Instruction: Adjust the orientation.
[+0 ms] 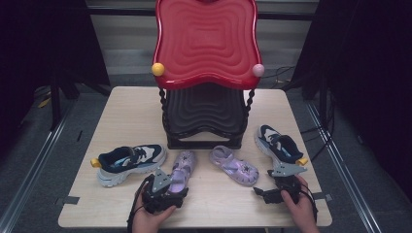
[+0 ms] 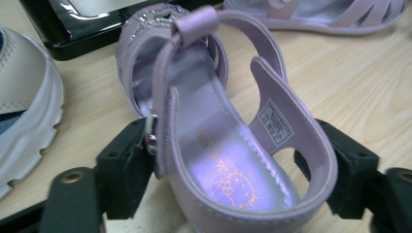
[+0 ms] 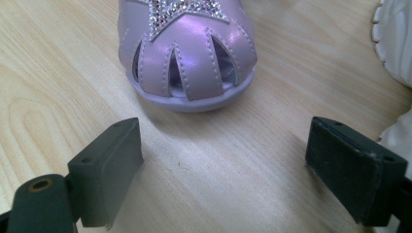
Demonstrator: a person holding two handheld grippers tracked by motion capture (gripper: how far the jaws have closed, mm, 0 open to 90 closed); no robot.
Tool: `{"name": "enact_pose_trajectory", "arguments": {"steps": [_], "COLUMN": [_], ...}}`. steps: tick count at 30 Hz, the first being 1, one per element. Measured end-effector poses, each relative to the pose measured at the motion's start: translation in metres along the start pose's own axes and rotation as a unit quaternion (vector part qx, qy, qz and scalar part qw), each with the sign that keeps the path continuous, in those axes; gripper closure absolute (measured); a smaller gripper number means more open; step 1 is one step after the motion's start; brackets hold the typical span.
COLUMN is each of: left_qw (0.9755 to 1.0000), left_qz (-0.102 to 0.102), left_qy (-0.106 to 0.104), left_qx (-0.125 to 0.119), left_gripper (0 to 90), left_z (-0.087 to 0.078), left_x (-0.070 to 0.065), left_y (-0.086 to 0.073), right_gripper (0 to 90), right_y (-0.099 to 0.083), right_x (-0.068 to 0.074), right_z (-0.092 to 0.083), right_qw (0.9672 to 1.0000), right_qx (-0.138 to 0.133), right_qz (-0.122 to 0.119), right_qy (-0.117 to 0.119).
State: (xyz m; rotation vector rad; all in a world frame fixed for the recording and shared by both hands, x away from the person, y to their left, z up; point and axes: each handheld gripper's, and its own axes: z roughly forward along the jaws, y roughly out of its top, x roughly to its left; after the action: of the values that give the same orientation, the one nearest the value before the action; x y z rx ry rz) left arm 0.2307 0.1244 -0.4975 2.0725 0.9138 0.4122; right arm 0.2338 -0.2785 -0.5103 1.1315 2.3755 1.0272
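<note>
A purple sandal [image 1: 182,167] lies on the table in front of a red and black shelf stand. In the left gripper view its heel [image 2: 214,145] stands between the jaws of my left gripper [image 2: 238,160]. The left pad sits against the buckle, and a sliver of table shows by the right pad. The sandal rests on the wood. The second purple sandal [image 1: 234,166] lies to the right. Its star-decorated toe [image 3: 189,63] is just ahead of my right gripper [image 3: 226,150], whose jaws stand wide with only bare table between them. The two hands hold the left gripper [image 1: 172,188] and the right gripper [image 1: 261,189] near the table's front edge.
A navy and white sneaker [image 1: 128,162] lies left of the held sandal, its sole [image 2: 24,111] close to my left jaw. Its mate [image 1: 278,144] lies at the right, sole [image 3: 396,39] beside my right jaw. The stand's red tray [image 1: 206,41] overhangs a black shelf [image 1: 204,109].
</note>
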Motion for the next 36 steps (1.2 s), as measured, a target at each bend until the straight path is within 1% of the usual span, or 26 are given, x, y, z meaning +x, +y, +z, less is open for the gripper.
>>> {"name": "enact_pose_trajectory", "arguments": {"steps": [1, 2, 4, 6, 7, 9, 10, 12, 13, 14, 15, 16, 17, 18, 20, 22, 23, 26, 29, 34, 35, 36], "left_qw": [1.0000, 1.0000, 0.9999, 0.9998, 0.9995, 0.9995, 0.9995, 0.9995, 0.9995, 0.9995, 0.9995, 0.9995, 0.9994, 0.9993, 0.9991, 0.9991, 0.9992, 0.9992, 0.9994, 0.9991, 0.9991, 0.9989], "left_qz": [-0.002, 0.005, 0.006, -0.003, 0.001, -0.002, -0.003, -0.001, 0.004, -0.002, -0.003, -0.009, -0.010, -0.017, -0.029, -0.036, -0.036, -0.032, -0.027, -0.018, -0.019, -0.021], "left_qy": [0.001, 0.006, 0.009, 0.011, 0.017, 0.016, 0.015, 0.022, 0.024, 0.025, 0.026, 0.028, 0.030, 0.031, 0.030, 0.022, 0.019, 0.017, 0.017, 0.034, 0.031, 0.036], "left_qx": [0.001, 0.003, 0.008, 0.019, 0.025, 0.027, 0.026, 0.021, 0.020, 0.017, 0.017, 0.012, 0.013, 0.010, 0.004, -0.004, -0.007, -0.014, -0.014, -0.020, -0.020, -0.020], "left_gripper": [18.4, 17.3, 17.3, 17.3, 17.4, 19.0, 19.0, 20.7, 21.3, 21.8, 21.6, 21.6, 21.8, 22.3, 23.1, 23.7, 23.9, 23.5, 23.4, 24.5, 25.3, 25.2], "left_z": [0.001, 0.002, 0.002, 0.004, 0.005, 0.006, 0.005, 0.003, 0.001, 0.000, -0.002, -0.003, -0.005, -0.006, -0.006, -0.004, -0.001, 0.003, 0.004, 0.004, 0.003, 0.002], "left_x": [-0.002, -0.003, -0.002, -0.002, -0.002, 0.000, 0.001, 0.003, 0.006, 0.007, 0.010, 0.012, 0.014, 0.016, 0.019, 0.018, 0.016, 0.015, 0.014, 0.009, 0.010, 0.011], "left_y": [0.000, 0.000, 0.000, -0.002, -0.004, -0.005, -0.004, -0.004, -0.003, -0.004, -0.004, -0.004, -0.004, -0.005, -0.006, -0.007, -0.006, -0.005, -0.004, -0.004, -0.004, -0.005], "right_gripper": [12.6, 12.5, 12.5, 12.6, 12.5, 12.6, 12.6, 12.5, 12.6, 12.5, 12.5, 12.6, 12.6, 12.6, 12.6, 12.6, 12.5, 12.6, 12.5, 12.6, 12.5, 12.5], "right_y": [0.000, 0.000, 0.000, 0.000, 0.000, 0.000, 0.000, 0.000, 0.000, 0.000, 0.000, 0.000, 0.000, 0.000, 0.000, 0.000, 0.000, 0.000, 0.000, 0.000, 0.000, 0.000], "right_x": [0.000, 0.000, 0.000, 0.000, 0.000, 0.000, 0.000, 0.000, 0.000, 0.000, 0.000, 0.000, 0.000, 0.000, 0.000, 0.000, 0.000, 0.000, 0.000, 0.000, 0.000, 0.000], "right_z": [0.000, 0.000, 0.000, 0.000, 0.000, 0.000, 0.000, 0.000, 0.000, 0.000, 0.000, 0.000, 0.000, 0.000, 0.000, 0.000, 0.000, 0.000, 0.000, 0.000, 0.000, 0.000], "right_qw": [1.0000, 1.0000, 1.0000, 1.0000, 1.0000, 1.0000, 1.0000, 1.0000, 1.0000, 1.0000, 1.0000, 1.0000, 1.0000, 1.0000, 1.0000, 1.0000, 1.0000, 1.0000, 1.0000, 1.0000, 1.0000, 1.0000], "right_qx": [0.000, 0.000, 0.000, 0.000, 0.000, 0.000, 0.000, 0.000, 0.000, 0.000, 0.000, 0.000, 0.000, 0.000, 0.000, 0.000, 0.000, 0.000, 0.000, 0.000, 0.000, 0.000], "right_qz": [0.000, 0.000, 0.000, 0.000, 0.000, 0.000, 0.000, 0.000, 0.000, 0.000, 0.000, 0.000, 0.000, 0.000, 0.000, 0.000, 0.000, 0.000, 0.000, 0.000, 0.000, 0.000], "right_qy": [0.000, 0.000, 0.000, 0.000, 0.000, 0.000, 0.000, 0.000, 0.000, 0.000, 0.000, 0.000, 0.000, 0.000, 0.000, 0.000, 0.000, 0.000, 0.000, 0.000, 0.000, 0.000]}}
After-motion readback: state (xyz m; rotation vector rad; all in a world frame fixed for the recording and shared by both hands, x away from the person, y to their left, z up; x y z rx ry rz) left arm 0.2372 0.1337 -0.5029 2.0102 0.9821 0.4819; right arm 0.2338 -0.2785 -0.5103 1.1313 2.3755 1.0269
